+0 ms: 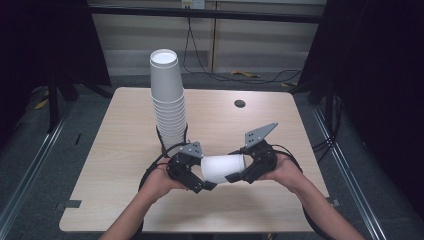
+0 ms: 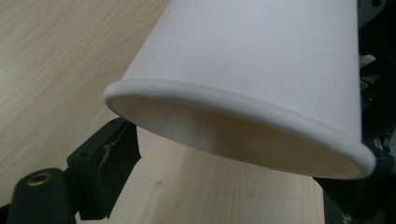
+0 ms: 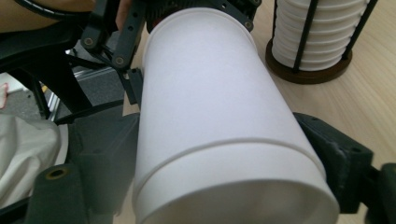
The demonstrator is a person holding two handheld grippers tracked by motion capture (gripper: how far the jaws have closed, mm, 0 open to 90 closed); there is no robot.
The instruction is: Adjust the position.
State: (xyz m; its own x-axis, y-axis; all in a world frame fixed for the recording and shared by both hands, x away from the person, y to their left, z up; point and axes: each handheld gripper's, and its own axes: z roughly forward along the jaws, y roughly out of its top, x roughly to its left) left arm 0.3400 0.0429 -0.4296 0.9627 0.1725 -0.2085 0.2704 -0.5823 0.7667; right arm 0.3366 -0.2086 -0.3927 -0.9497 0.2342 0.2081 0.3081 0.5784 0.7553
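A white paper cup [image 1: 222, 169] [image 2: 261, 60] [image 3: 205, 107] lies sideways above the table's front middle, held between both grippers. My left gripper [image 1: 204, 185] [image 2: 229, 182] is at the cup's open rim, one jaw on each side, shut on it. My right gripper [image 1: 236, 176] [image 3: 224, 163] clamps the closed base end from the opposite side. A faint ring runs around the cup near its base; I cannot tell whether it is a second nested cup. A tall stack of white cups [image 1: 167, 95] [image 3: 317, 32] stands upside down in a wire holder [image 3: 306, 70] just behind the left gripper.
The wooden table [image 1: 100, 165] has a round cable hole [image 1: 240, 103] at the back right. Metal rails run along the floor on both sides, and cables lie on the floor behind the table. The person's forearms enter from the bottom edge.
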